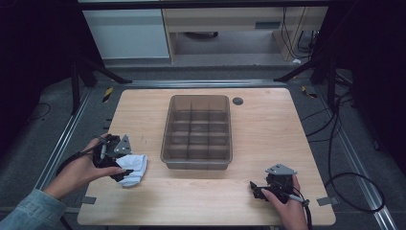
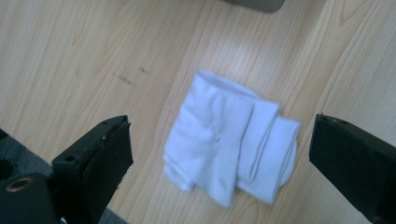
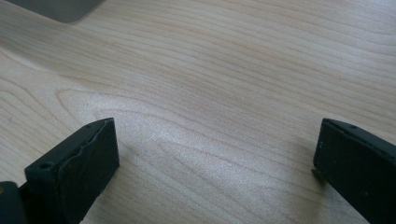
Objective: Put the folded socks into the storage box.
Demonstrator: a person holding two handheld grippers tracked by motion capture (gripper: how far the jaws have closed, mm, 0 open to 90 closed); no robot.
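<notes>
- While the person's left hand (image 1: 81,167) steers it in from the table's left edge, the left gripper (image 2: 219,154) hovers right over a folded white sock (image 2: 231,140), jaws spread wide on either side of it and touching nothing.
- That sock lies flat on the wooden table (image 1: 268,129), just beside the near-left corner of the divided bin (image 1: 197,132) but apart from it; from above it sits under the gripper's nose.
- Straddling the bundle like that looks to me like the set-up for a pinch across its folds.
- Over on the near right, the right gripper (image 3: 215,158) rests low above bare wood, jaws parted and holding nothing, the right hand (image 1: 287,206) behind it. I'd say it is parked out of the way.
- Smoky and see-through, the bin stands mid-table with its grid of compartments all looking empty, a likely home for the sock, though that's my guess.
</notes>
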